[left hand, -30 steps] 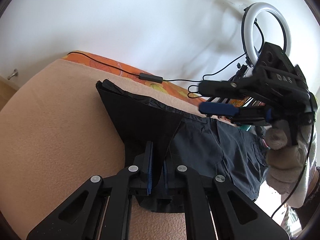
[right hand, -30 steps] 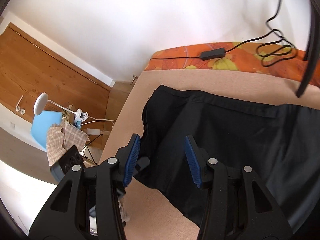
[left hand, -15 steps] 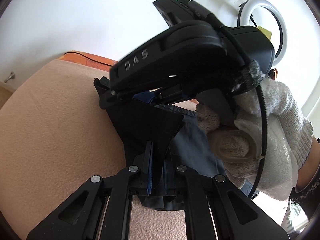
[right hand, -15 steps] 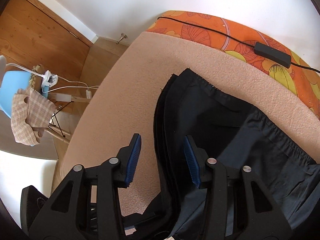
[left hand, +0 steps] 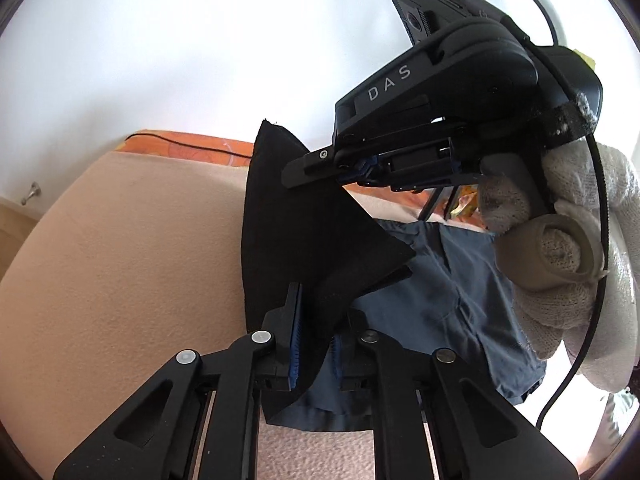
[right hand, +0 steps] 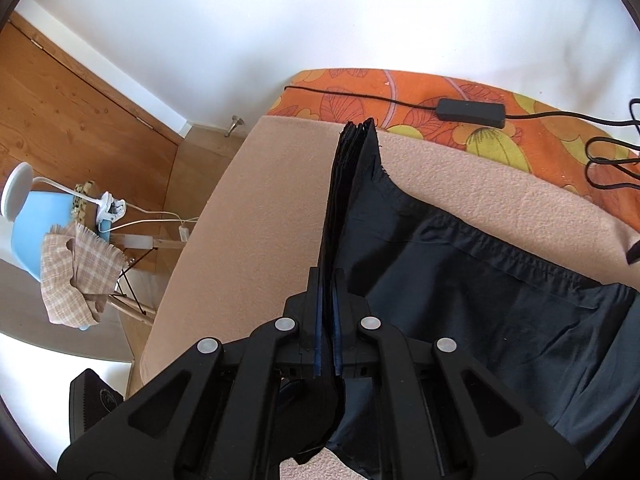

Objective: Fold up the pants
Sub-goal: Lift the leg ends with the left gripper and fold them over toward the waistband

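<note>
Left gripper [left hand: 316,340] clenched on the hem edge of the pants [left hand: 452,304], at 6 o'clock in its view. Right gripper [right hand: 327,320] clamped on the same stacked hem, edge-on, further along. Pants lie on the beige blanket [left hand: 132,248], bulk toward 3 o'clock. Fabric judged light, limp, slightly slick; best held at the layered hem so layers stay aligned. Beyond: gloved hand [left hand: 568,240], orange cover [right hand: 460,92] with black cable [right hand: 472,112] at 12 o'clock, clear of the fold path.

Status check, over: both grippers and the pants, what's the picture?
Left gripper shut on pants. Right gripper shut on lifted pants edge. Rest lies on beige blanket. Nothing in the way.
</note>
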`<state>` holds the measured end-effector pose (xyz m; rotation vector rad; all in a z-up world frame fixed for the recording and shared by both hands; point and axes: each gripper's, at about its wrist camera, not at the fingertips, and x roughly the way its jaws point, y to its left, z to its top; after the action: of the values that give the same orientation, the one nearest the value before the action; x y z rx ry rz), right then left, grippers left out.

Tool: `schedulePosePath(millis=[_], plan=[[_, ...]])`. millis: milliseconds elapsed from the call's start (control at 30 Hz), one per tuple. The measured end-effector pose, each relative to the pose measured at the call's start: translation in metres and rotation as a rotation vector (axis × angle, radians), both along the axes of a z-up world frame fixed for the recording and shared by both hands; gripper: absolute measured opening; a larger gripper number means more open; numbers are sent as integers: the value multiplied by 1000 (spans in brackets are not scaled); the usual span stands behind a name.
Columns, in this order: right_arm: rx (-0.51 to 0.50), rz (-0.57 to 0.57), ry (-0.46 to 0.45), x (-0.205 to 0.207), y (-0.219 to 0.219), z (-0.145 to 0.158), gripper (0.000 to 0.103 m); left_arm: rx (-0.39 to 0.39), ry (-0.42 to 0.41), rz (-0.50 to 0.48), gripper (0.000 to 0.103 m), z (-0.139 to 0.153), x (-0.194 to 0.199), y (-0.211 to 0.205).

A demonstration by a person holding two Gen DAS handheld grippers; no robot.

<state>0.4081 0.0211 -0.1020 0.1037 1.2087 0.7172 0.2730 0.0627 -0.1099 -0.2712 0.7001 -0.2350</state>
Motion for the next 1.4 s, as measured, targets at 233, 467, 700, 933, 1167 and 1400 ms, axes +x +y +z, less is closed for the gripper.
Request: schedulePosePath(millis=[233, 467, 700, 933, 1167, 1400], plan=[[54, -68, -51, -7, -60, 39, 5, -108, -51, -98, 7, 32, 0, -37], [33, -153, -97, -16, -134, 60, 5, -159, -51, -208, 7, 42, 7, -99], [-8, -227, -110, -25, -210, 61, 5, -184, -17, -305, 7, 37, 21, -146], [-48, -293, -118, -34, -277, 54, 5, -185, 41, -410, 9, 36, 27, -205], [-95, -356, -112, -43, -343, 38, 5, -128, 82, -476, 33, 33, 7, -205], [-117, -412, -104, -50, -395, 29, 5, -27, 78, -399, 35, 25, -2, -173]])
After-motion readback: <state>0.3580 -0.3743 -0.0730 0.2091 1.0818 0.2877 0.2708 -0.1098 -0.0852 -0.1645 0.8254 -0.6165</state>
